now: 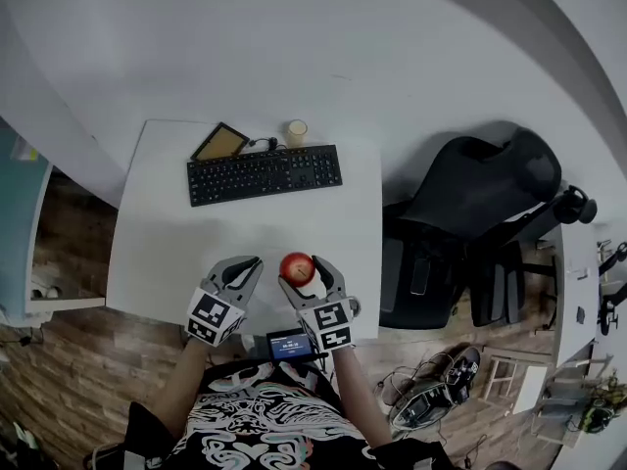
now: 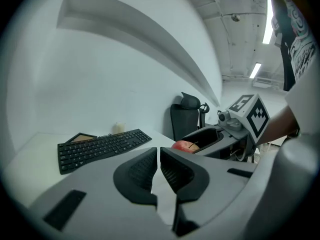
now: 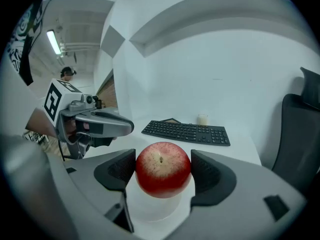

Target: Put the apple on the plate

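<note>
The right gripper (image 3: pixel 164 176) has its jaws spread to the width of a red apple (image 3: pixel 163 165) and pressed against its two sides. The fruit's stem dimple faces the camera, with pale speckling around it. Directly beneath the apple lies a white plate (image 3: pixel 150 213), faint against the white desk (image 1: pixel 157 225). The right gripper view does not settle whether the fruit rests on the plate or hangs just above it. In the head view the apple sits near the desk's front edge, close to the person, whose black-and-white patterned shirt (image 1: pixel 265 424) fills the bottom of the picture. The left gripper (image 2: pixel 158 159) is just beside the right one, to its left. Its dark ribbed jaws are drawn almost together with only a thin slit between them, and they hold nothing. Its own view looks across at the apple in the other gripper. Further back on the desk a black keyboard (image 1: pixel 265 173) lies crosswise. Behind it are a small pale cup (image 1: pixel 296 131) and a flat dark-framed panel (image 1: pixel 219 143) with a brown face. A small device with a lit screen (image 1: pixel 287 343) sits at the near edge of the desk between the person's forearms. A black office chair (image 1: pixel 480 204) stands off the desk's right side, and a wood-patterned floor (image 1: pixel 59 380) shows at the lower left.
</note>
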The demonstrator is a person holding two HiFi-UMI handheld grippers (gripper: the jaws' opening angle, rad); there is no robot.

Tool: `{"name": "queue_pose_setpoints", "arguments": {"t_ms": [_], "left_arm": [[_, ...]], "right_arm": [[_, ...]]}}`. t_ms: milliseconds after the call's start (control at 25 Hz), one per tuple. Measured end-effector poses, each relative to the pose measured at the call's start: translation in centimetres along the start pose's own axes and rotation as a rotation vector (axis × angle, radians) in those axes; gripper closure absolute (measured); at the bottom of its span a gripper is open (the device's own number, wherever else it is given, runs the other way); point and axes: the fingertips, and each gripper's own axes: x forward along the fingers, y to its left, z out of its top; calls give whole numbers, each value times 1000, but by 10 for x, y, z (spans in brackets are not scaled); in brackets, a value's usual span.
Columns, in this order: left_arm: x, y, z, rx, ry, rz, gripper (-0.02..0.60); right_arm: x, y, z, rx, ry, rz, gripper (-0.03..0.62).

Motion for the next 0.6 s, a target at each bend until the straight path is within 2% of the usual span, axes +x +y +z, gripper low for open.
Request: {"name": "queue_pose_setpoints", "arguments": {"t_ms": [280,600], "left_arm": [[-19,4,-7,-18,-5,49,566],[-19,5,-18,-38,15,54,566]], "right_arm": [[8,19,-3,-27,11,47,255],[20,35,-22,-74,85,101,255]]}}
